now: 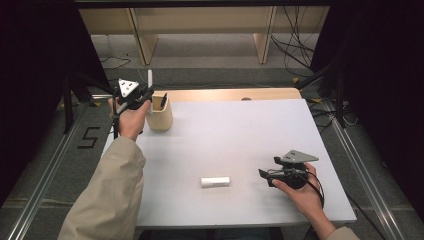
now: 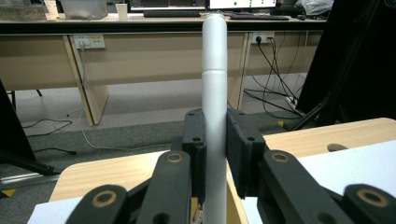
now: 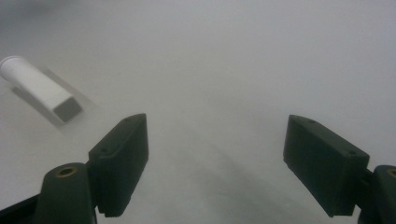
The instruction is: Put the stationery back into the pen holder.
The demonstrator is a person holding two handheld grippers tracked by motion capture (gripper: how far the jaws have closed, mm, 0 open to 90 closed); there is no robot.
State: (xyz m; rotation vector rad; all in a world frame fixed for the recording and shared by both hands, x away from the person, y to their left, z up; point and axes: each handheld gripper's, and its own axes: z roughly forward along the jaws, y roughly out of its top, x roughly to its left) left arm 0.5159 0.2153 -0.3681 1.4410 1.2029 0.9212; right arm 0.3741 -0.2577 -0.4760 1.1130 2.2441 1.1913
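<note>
Broadly, a white surface [image 1: 240, 145] carries everything, with a bare wooden strip along its far edge. On the floor to its left, a dark mark reads like a "5" [image 1: 88, 137]. At the far left corner stands a wooden cup [image 1: 161, 116]. The left gripper [image 1: 142, 94] hovers just above and beside it, fingers [image 2: 195, 140] clamped on an upright white tube [image 2: 215, 93] that rises well past them. The right gripper [image 1: 265, 175] rests near the front right, fingers [image 3: 122, 158] spread wide with nothing between them. A short white cap [image 1: 215, 181] lies on its side near the front, left of that gripper.
</note>
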